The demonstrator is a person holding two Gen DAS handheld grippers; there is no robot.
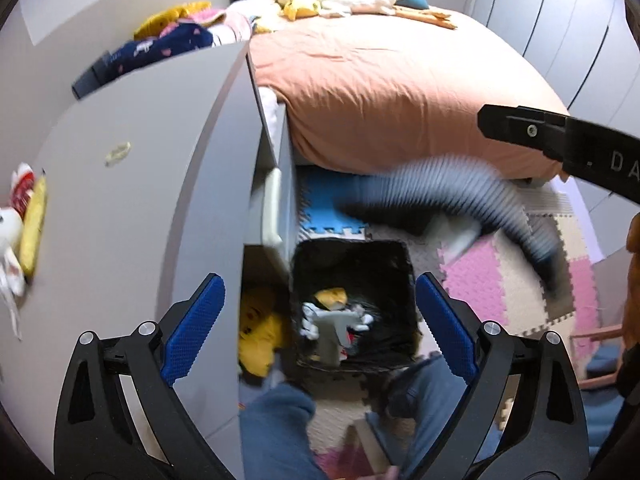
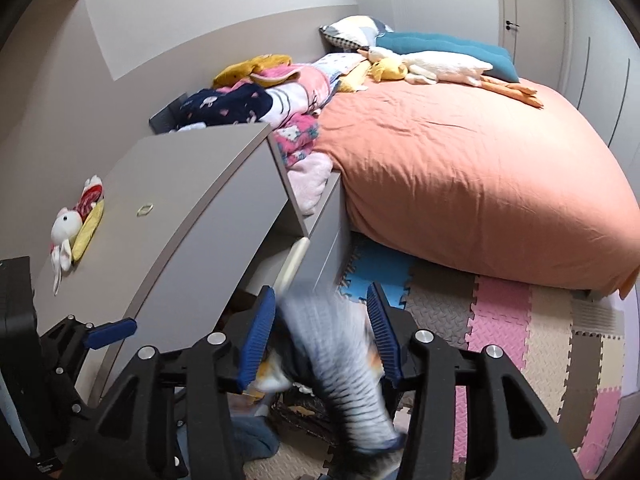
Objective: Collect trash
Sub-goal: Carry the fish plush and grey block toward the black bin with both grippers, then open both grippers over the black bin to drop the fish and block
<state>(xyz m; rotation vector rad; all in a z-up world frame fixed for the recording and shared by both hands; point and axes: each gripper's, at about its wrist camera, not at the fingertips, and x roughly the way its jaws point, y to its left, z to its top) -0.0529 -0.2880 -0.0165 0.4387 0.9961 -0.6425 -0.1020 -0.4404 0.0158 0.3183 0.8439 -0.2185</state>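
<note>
A black-lined trash bin (image 1: 394, 266) stands on the floor mats beside the desk, with a grey and white wrapper (image 1: 334, 326) and a yellow scrap (image 1: 330, 297) inside. A blurred striped sock (image 1: 460, 190) hangs in the air above the mats; in the right wrist view it (image 2: 344, 356) lies between the blue pads. My right gripper (image 2: 326, 338) has its jaws apart around the sock. My left gripper (image 1: 316, 322) is open and empty above the bin. A small wrapper (image 1: 117, 153) lies on the desk top, also in the right wrist view (image 2: 145, 209).
A grey desk (image 1: 132, 216) with a plush rabbit (image 2: 66, 236) fills the left. A bed with an orange duvet (image 2: 472, 168) stands behind. Coloured foam mats (image 2: 504, 320) cover the floor. A yellow plush (image 1: 260, 330) sits under the desk. My jeans-clad legs (image 1: 276, 428) are below.
</note>
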